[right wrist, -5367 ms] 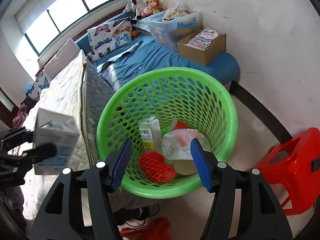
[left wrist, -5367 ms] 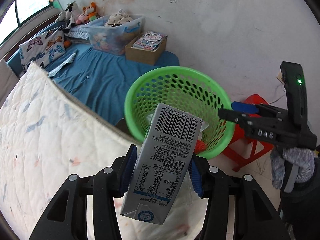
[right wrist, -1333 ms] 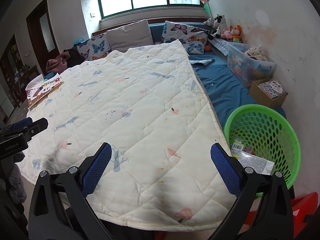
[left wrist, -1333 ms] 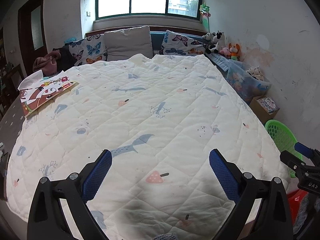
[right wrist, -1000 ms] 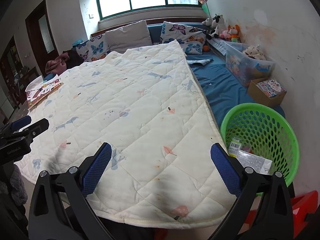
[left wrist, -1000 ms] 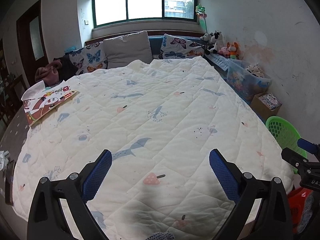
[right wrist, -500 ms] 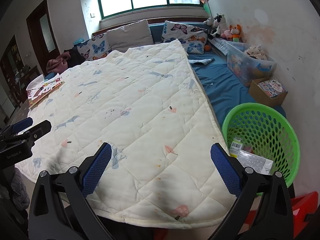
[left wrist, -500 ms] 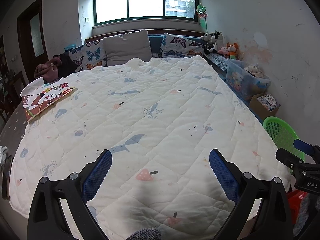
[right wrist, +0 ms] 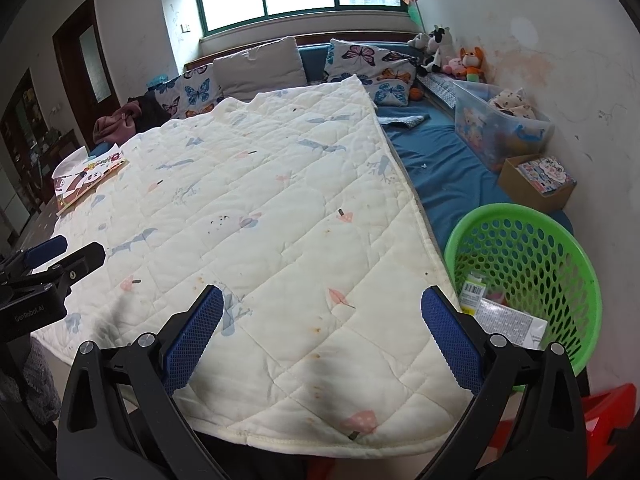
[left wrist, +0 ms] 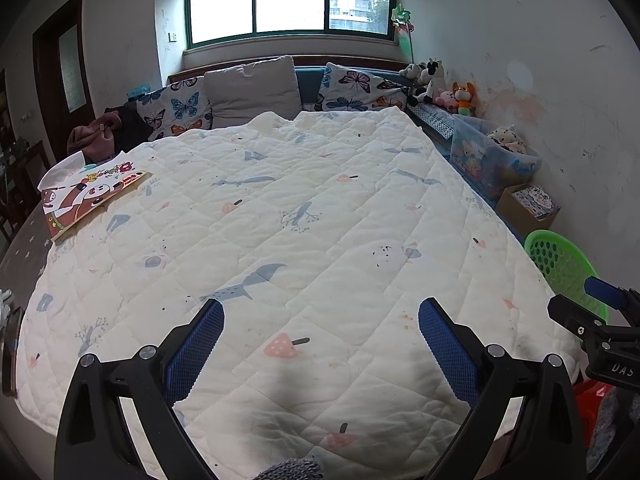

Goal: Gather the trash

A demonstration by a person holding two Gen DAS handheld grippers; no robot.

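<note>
A green perforated basket [right wrist: 560,240] stands on the floor by the bed's right corner, also showing as a green basket [left wrist: 560,260] in the left wrist view. Inside lie a grey milk carton [right wrist: 508,322], a small barcoded carton [right wrist: 471,290] and other trash. My left gripper [left wrist: 320,328] hangs open over the white quilt [left wrist: 280,220], holding nothing. Open and empty too, my right gripper [right wrist: 322,320] hovers above the quilt's [right wrist: 260,220] near right corner, left of the basket. Each gripper shows at the edge of the other's view.
A picture book [left wrist: 86,196] lies at the quilt's far left edge. Pillows [left wrist: 252,88] line the headboard. A clear toy bin [right wrist: 500,128] and cardboard box [right wrist: 536,178] sit on the blue mattress by the wall. A red stool [right wrist: 600,408] stands below the basket.
Since 5.4 s ago the left gripper let go of the milk carton, which now lies in the basket, and both grippers drew back over the bed. In the last second they barely drift.
</note>
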